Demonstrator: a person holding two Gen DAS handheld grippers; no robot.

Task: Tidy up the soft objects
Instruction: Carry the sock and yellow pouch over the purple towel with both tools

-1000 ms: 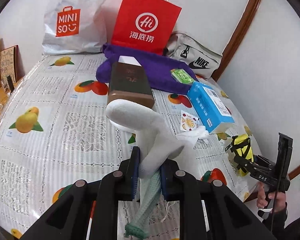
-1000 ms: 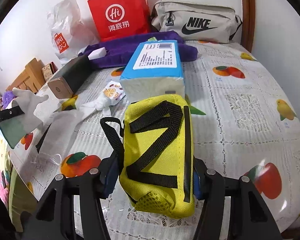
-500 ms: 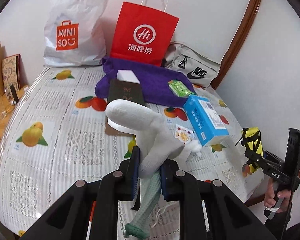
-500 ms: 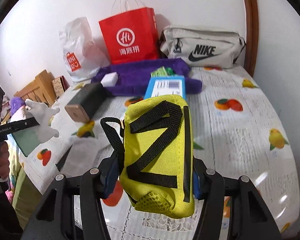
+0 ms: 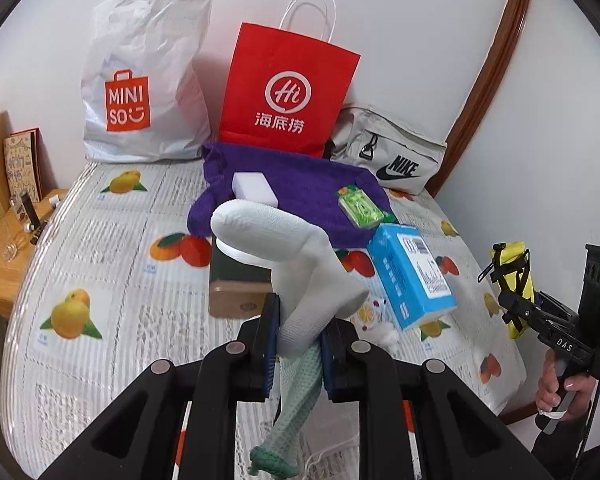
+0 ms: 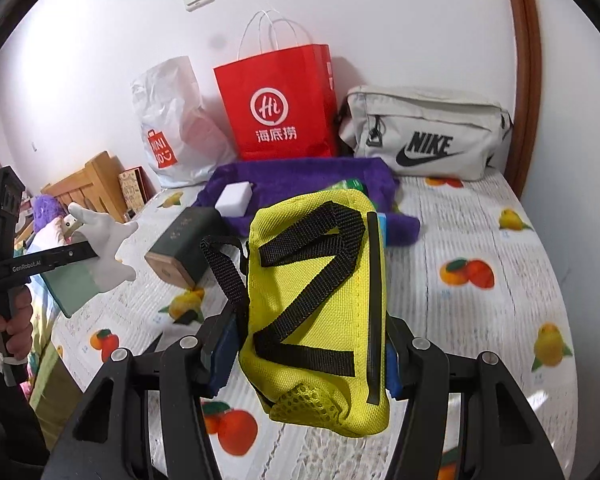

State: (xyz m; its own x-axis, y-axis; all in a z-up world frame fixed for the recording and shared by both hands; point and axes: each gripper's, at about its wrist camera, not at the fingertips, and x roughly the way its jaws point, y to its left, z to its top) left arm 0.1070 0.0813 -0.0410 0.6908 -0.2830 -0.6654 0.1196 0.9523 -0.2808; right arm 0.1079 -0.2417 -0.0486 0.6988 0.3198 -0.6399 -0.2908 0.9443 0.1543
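Far left against the wall, a white plastic MINISO bag [image 5: 148, 92], then a red paper bag with white handles [image 5: 288, 92] and a grey Nike pouch [image 5: 388, 156], all behind a purple towel [image 5: 300, 188] carrying a white block [image 5: 256, 190] and a green packet [image 5: 360, 210]. Centre, left gripper [image 5: 298, 344] clenched on a white sock with a green cuff [image 5: 292, 256], held above the fruit-print tablecloth [image 5: 100, 248], blocking part of a dark box with a tan end [image 5: 236, 288]. Right of that, a blue tissue pack [image 5: 412, 276]; far right, right gripper [image 6: 308, 364] clamped on a yellow fabric pouch with black straps [image 6: 320, 300], also aloft.
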